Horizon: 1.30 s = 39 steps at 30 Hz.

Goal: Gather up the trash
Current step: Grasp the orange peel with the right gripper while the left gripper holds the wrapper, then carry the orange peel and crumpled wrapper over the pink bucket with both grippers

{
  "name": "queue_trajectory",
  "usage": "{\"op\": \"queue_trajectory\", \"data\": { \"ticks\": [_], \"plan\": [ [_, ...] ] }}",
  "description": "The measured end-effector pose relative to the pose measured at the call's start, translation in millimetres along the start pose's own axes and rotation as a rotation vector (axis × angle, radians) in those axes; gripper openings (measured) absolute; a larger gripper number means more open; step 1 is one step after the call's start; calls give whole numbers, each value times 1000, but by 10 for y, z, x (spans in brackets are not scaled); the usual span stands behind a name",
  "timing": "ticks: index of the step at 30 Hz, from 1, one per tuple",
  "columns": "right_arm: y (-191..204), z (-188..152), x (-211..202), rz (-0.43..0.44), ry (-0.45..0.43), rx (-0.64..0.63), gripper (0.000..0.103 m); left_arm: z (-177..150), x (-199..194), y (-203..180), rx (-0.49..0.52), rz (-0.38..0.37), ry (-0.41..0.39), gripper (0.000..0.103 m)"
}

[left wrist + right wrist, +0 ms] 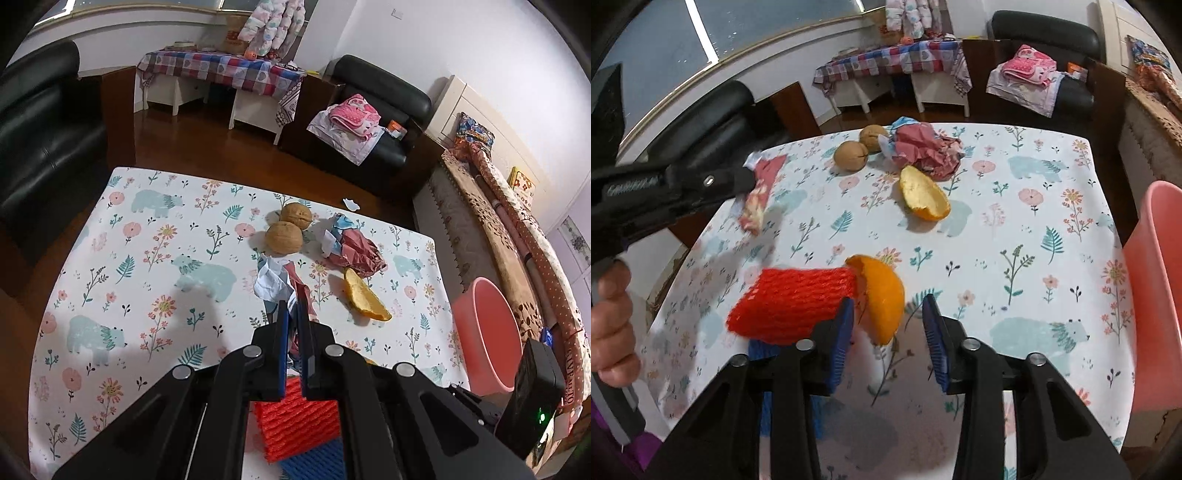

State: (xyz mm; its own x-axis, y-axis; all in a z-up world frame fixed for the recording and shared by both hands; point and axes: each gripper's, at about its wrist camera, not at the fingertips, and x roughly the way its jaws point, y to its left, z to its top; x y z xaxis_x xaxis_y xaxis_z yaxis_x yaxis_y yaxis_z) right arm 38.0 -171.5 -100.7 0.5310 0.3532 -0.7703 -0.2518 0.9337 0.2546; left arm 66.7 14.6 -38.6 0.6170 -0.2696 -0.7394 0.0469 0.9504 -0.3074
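Note:
My left gripper (293, 310) is shut on a crumpled red and white wrapper (275, 282), held above the table; from the right wrist view the wrapper (761, 186) hangs from that gripper (748, 177). My right gripper (888, 314) is open, low over the table, with an orange peel (882, 295) between its fingers. A red foam net (792, 304) lies just left of it, over a blue foam net (764, 349). Another orange peel (364, 297) (923, 194), a crumpled red paper wad (354, 249) (925, 147) and two walnuts (291, 229) (862, 147) lie further out.
The table has a floral bear-print cloth (147, 295) (1034, 258). A pink plastic basin (487, 332) (1156, 295) stands off the table's right edge. Black sofas (40, 140), a patterned bench (491, 236) and a checked side table (221, 70) surround it. A paper scrap (351, 204) lies on the floor.

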Motion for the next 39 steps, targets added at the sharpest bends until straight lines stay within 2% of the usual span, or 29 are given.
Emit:
{"op": "queue_trajectory", "data": {
  "ticks": [4,9,16,21,32,39],
  "plan": [
    [-45,10,34,-7,10,27,10,-16,-29,24,4,-10,-3,4],
    [-99,11,-123,-17,-39,54,10,-39,-50,-29,21,-16,-8,4],
    [-110,58,-528,-75,-141,49,10,-66,-143,-213,69,-12,-41,4],
    [-194,104,-788,-86,-198,69,10,-65,-228,-367,97,-23,-62,4],
    [-570,151,-1289,-185,-317,155,10,-71,-300,-713,171,-45,-81,4],
    [-888,103,-1469,-268,-351,226,10,-77,-236,-1087,241,-84,-79,4]
  ]
}}
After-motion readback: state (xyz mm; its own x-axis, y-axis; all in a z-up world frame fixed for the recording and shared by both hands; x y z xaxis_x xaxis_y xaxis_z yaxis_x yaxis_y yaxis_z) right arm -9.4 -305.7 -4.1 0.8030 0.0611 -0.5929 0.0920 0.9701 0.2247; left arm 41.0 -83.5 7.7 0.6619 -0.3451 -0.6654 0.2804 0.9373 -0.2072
